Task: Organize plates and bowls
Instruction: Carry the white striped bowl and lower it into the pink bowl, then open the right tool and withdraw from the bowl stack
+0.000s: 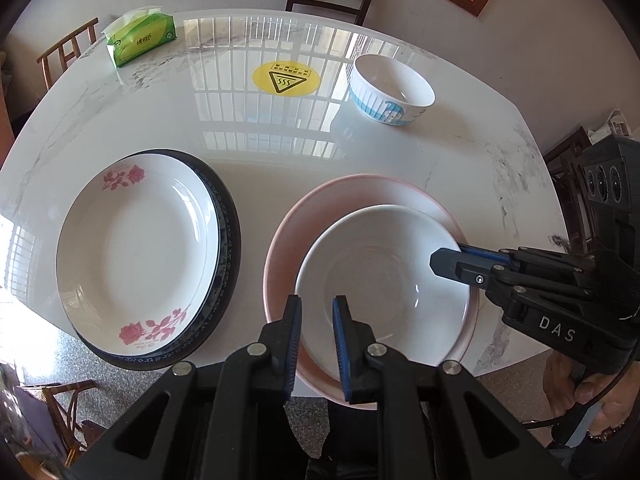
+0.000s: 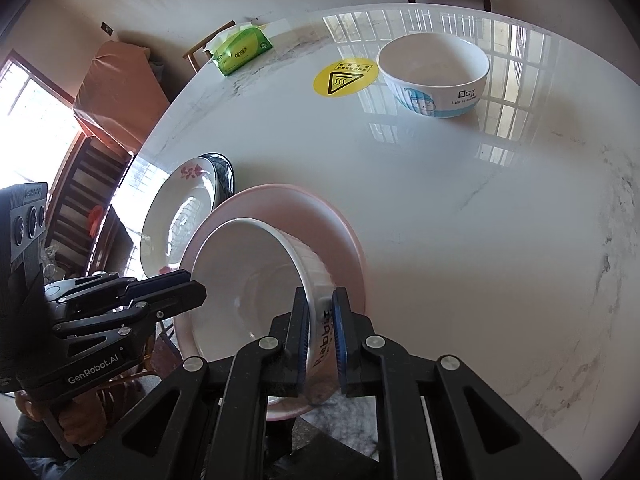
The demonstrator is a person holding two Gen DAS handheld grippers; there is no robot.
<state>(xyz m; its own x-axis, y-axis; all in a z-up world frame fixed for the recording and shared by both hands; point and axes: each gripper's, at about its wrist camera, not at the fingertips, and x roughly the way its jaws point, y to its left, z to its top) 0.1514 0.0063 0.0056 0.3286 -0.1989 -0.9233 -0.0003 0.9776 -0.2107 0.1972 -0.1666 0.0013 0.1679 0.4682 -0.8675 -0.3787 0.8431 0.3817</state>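
One tool (image 2: 320, 340) pinches white bowl (image 2: 256, 280) rim — over pink plate (image 2: 340, 232).

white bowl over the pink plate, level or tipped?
Tipped. In the right wrist view the white bowl leans with its opening facing left, its rim pinched by the right tongs above the pink plate.

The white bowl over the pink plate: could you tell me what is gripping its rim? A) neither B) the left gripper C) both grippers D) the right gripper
D: the right gripper pinches the wall of the white bowl over the pink plate, while the left gripper grips nothing.
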